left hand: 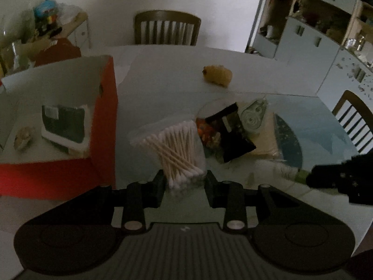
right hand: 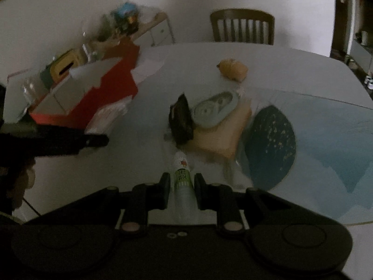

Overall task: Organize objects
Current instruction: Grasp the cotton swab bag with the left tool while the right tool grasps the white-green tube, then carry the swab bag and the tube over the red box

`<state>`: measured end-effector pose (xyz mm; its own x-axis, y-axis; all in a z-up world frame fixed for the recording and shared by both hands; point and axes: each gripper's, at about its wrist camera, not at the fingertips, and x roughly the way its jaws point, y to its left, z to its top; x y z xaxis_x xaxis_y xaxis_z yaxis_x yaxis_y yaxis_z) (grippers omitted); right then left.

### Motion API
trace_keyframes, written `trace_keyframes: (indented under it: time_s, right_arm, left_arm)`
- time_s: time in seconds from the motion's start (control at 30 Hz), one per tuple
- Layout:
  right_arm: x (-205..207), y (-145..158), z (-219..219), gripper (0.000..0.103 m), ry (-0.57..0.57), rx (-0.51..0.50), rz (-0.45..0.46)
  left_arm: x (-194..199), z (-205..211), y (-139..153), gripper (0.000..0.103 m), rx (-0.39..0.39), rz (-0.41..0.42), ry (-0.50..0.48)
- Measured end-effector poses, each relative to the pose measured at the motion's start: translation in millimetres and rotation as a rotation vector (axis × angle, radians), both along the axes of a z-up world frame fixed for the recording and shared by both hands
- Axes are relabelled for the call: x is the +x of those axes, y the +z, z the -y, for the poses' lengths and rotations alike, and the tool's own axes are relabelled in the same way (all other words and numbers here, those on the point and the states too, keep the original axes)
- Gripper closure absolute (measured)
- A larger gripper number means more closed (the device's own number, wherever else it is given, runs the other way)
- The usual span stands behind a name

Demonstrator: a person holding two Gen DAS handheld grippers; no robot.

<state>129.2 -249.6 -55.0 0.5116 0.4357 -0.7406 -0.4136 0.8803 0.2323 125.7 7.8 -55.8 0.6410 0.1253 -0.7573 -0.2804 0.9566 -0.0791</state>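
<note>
Dim kitchen light falls on a pale table (left hand: 177,74) with a red box (left hand: 102,126) at its left side. Left gripper (left hand: 185,182) is closed on a clear packet of cotton swabs (left hand: 179,147), raised just beside the box; it looks light and crinkly, likely to slip, so holding low across the bundle seems sound. Right gripper (right hand: 180,186) pinches a small tube (right hand: 183,175) near its flat end: light, soft, best gripped on the stiff crimp. Near the middle lie a dark packet (right hand: 181,121), a tape dispenser (right hand: 215,110) and a small plush toy (right hand: 233,68)
</note>
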Motion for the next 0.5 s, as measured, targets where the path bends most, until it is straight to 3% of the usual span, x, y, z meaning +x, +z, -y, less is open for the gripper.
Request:
trace_keyframes:
  time_s: [0.23, 0.5]
  right_arm:
    - [6, 32, -18, 0.083, -0.038, 0.064, 0.072]
    - [19, 56, -68, 0.083, -0.001, 0.118, 0.129]
  left_arm:
    - [-10, -18, 23, 0.069, 0.022, 0.028, -0.030]
    - [-29, -55, 43, 0.069, 0.036, 0.056, -0.016]
